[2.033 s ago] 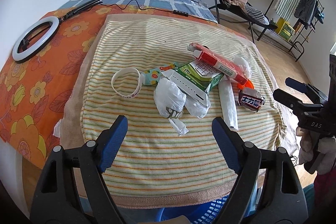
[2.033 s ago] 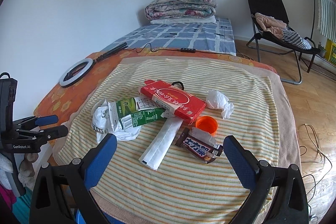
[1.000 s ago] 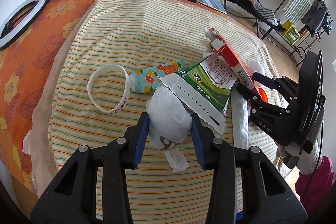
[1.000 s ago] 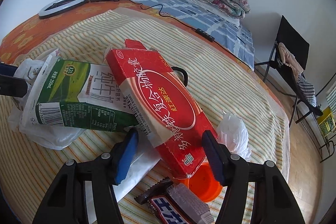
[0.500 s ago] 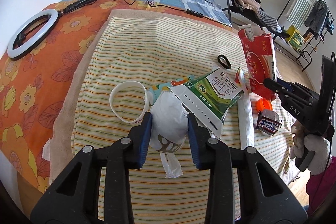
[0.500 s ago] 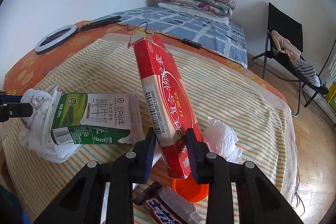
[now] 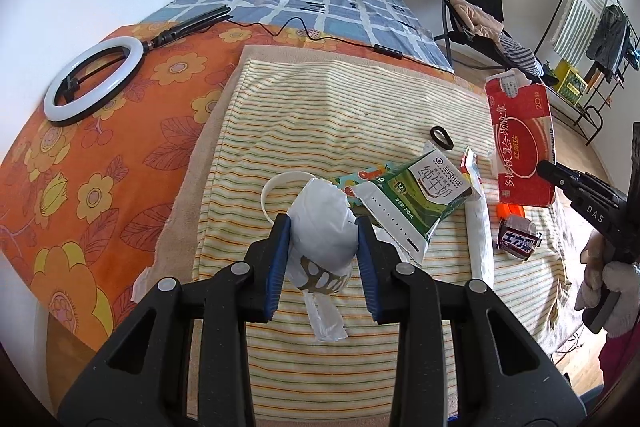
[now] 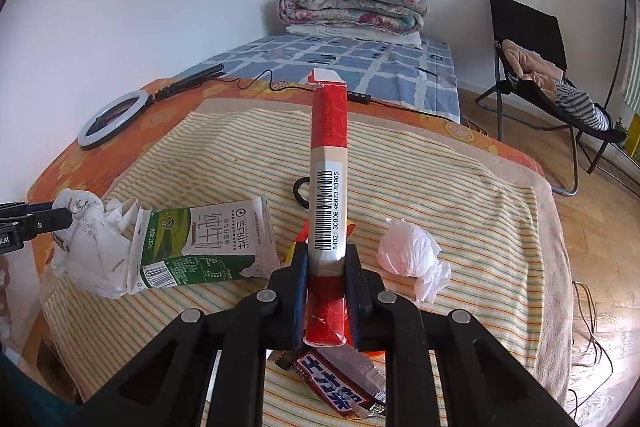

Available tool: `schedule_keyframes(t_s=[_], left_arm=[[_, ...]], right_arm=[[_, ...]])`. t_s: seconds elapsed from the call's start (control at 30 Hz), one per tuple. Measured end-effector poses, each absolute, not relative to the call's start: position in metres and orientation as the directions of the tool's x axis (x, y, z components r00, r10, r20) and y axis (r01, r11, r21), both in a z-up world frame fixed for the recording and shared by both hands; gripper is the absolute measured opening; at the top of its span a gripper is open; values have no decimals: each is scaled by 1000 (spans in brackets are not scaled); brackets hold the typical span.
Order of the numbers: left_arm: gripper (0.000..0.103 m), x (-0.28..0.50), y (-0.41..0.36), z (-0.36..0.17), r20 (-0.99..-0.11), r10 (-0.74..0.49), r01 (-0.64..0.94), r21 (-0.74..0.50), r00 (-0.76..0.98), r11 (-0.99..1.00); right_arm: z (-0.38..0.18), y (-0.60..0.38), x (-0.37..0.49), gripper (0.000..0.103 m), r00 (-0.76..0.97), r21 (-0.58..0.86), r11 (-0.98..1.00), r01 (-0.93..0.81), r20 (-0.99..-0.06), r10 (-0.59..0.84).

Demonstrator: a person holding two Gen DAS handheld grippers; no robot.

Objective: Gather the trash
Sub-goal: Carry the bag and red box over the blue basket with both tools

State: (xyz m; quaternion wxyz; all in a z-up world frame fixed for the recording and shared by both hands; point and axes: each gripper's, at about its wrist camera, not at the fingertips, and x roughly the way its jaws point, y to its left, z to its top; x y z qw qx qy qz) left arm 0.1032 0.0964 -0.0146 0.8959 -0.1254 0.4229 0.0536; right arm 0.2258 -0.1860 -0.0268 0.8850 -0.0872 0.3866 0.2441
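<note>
Setting: striped cloth [image 7: 320,99] spread over an orange flowered cover on a bed, in a bedroom with white walls and a wood floor.
Trash in the right claw: a flat red carton [image 8: 328,187], held upright and clear of the cloth, its narrow barcode edge toward the camera.
Right gripper [image 8: 327,291]: jaws narrow and closing on the lower part of the red carton, pads pressed on both flat faces. In the left wrist view, a gloved hand holds this tool at the right edge.
Trash in the left claw: a crumpled white bag [image 7: 322,223], bulging between the blue pads, a twisted tail hanging below.
Left gripper [image 7: 322,267]: partly closed, squeezing the white bag from both sides; whether the bag is wholly clear of the cloth cannot be told.
Trash on the cloth: a green milk carton [image 8: 204,239] lying flat just beside the white bag; a crumpled pale tissue [image 8: 408,251]; a candy wrapper [image 8: 340,387] and an orange cap mostly hidden under the right claw; a long white wrapper [image 7: 478,227].
Other things: a white wristband [image 7: 276,187], a black hair tie [image 7: 442,138], a ring light [image 7: 94,79] on the orange cover, folded quilts by the wall, a black chair.
Step in hand, as judged: both claws have a piece gripped and raised, ready to carry.
Next move calls for: a bin, which no view shows clearly; firm grip until above it, then let go.
</note>
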Motion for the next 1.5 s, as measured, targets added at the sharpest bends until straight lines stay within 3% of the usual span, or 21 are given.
schedule_keyframes(t_s=[0.47,0.83,1.5], left_arm=[[32,49,104,26,-704,-21,-178,-208,710,962],[32,-15,65,30,-705,-84,-79,-195,704,978],[32,-97,-12,-30,-793,-159,30,-175,588,984]], right_arm=[[16,-201,161,15,580,162,856,-492,-672,460],[36,-214,66,15,564,161,835,-526,-669,484],[-20,-235,-64,15,454,210,826,-522,-752,478]])
